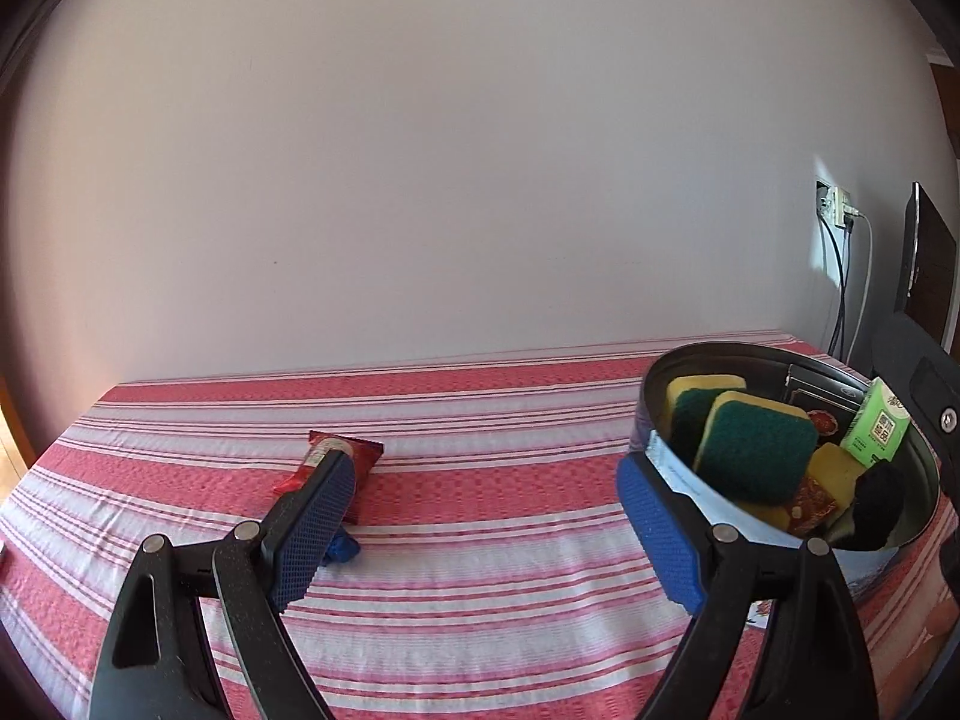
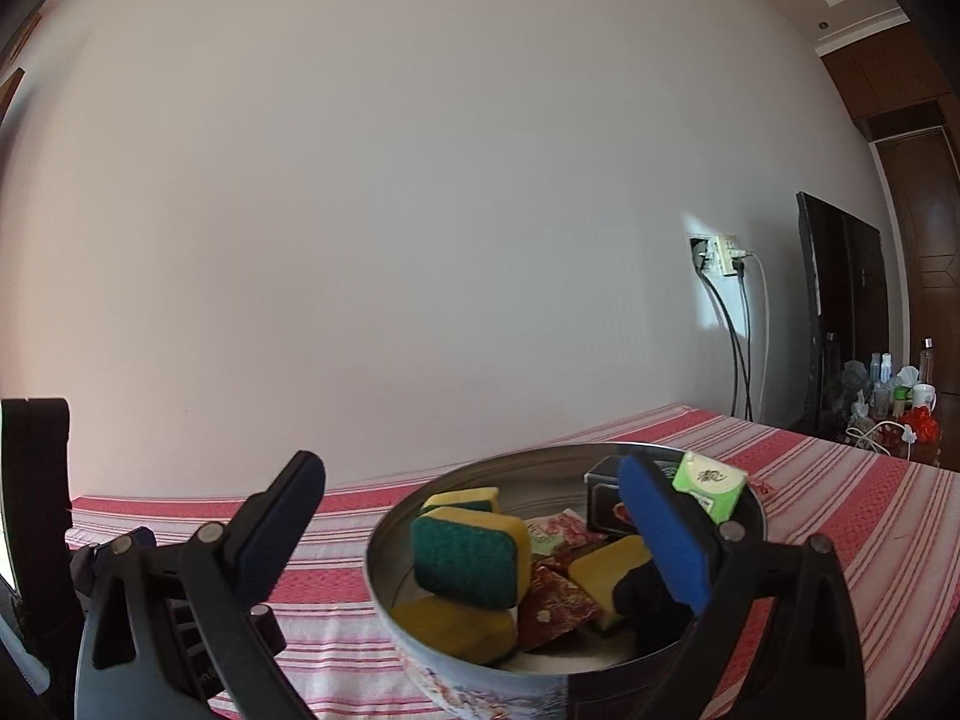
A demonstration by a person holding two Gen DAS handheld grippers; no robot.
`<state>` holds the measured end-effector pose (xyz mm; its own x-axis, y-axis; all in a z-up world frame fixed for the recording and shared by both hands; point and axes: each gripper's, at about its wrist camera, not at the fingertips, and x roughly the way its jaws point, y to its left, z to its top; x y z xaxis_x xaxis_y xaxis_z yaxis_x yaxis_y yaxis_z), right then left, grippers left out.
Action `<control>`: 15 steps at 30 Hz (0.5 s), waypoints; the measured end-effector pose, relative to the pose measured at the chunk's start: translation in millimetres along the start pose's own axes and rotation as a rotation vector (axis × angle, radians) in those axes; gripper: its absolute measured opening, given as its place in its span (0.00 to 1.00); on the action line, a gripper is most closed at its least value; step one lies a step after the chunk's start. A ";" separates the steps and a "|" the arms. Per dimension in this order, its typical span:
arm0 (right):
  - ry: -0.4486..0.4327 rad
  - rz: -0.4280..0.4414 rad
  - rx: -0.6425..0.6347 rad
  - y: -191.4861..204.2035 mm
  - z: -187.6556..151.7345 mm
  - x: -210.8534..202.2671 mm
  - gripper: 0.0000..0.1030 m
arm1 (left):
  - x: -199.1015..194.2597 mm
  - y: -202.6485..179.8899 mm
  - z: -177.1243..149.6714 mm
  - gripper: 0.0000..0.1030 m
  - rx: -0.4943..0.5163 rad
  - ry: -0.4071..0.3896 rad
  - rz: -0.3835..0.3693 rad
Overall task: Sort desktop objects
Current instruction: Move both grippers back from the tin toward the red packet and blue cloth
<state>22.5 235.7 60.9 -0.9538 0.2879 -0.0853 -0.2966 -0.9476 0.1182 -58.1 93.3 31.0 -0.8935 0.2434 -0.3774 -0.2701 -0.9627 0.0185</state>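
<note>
- Left gripper (image 1: pixel 480 516): jaws spread wide, nothing between the pads, bare striped cloth (image 1: pixel 480 600) showing in the gap.
- Red packet (image 1: pixel 336 465) lies flat on the cloth, partly hidden behind the left finger; a small blue object (image 1: pixel 343 549) sits just below that same finger. Whether either touches the finger cannot be told.
- Round metal tin (image 1: pixel 660 372) stands on the cloth at the right of the left wrist view, just behind the right finger.
- Inside the tin: green-and-yellow sponges (image 2: pixel 468 558), red sachets (image 2: pixel 555 603), a dark box (image 2: pixel 603 495), a light green carton (image 2: pixel 711 483) leaning at the far side, and a black lump (image 2: pixel 645 597) near the front wall.
- Right gripper (image 2: pixel 477 531): jaws released and wide apart; its right finger reaches over the tin, the left finger stands outside the rim. Nothing grasped.
- Wall socket (image 2: pixel 723 255) with cables hangs behind the table.
</note>
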 end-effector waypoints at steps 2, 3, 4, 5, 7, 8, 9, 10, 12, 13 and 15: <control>0.020 0.029 0.001 10.0 -2.5 1.4 0.97 | -0.4 10.8 -0.2 0.88 0.004 -0.003 0.020; 0.034 0.042 -0.002 13.7 -3.4 3.5 0.97 | -0.1 16.7 -0.4 0.88 0.003 -0.003 0.029; 0.046 0.054 -0.006 18.6 -4.3 4.9 0.97 | -0.1 22.1 -0.5 0.88 0.002 -0.001 0.035; 0.056 0.067 -0.013 24.2 -5.3 6.9 0.97 | 0.8 27.8 -0.4 0.88 -0.001 0.002 0.041; 0.068 0.088 -0.031 36.6 -8.9 10.6 0.97 | 2.8 39.3 0.0 0.88 0.000 0.007 0.060; 0.074 0.099 -0.040 42.3 -9.9 12.5 0.97 | 4.1 44.5 0.4 0.88 0.002 0.007 0.075; 0.081 0.111 -0.050 48.5 -11.6 13.8 0.97 | 6.2 49.4 1.0 0.88 0.001 0.009 0.090; 0.092 0.124 -0.061 54.8 -12.4 16.3 0.97 | 8.1 55.7 1.5 0.88 -0.004 0.013 0.102; 0.113 0.148 -0.079 65.2 -14.3 21.9 0.97 | 13.6 67.8 2.6 0.88 -0.015 0.030 0.120; 0.120 0.156 -0.084 69.4 -15.1 24.3 0.97 | 16.4 73.8 3.2 0.88 -0.021 0.038 0.129; 0.133 0.178 -0.086 77.7 -15.6 27.4 0.97 | 20.0 86.6 2.8 0.88 -0.033 0.054 0.151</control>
<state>-26.0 167.8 52.3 -0.9745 0.1004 -0.2006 -0.1142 -0.9917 0.0583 -100.3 15.1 27.6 -0.9023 0.0896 -0.4217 -0.1211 -0.9915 0.0485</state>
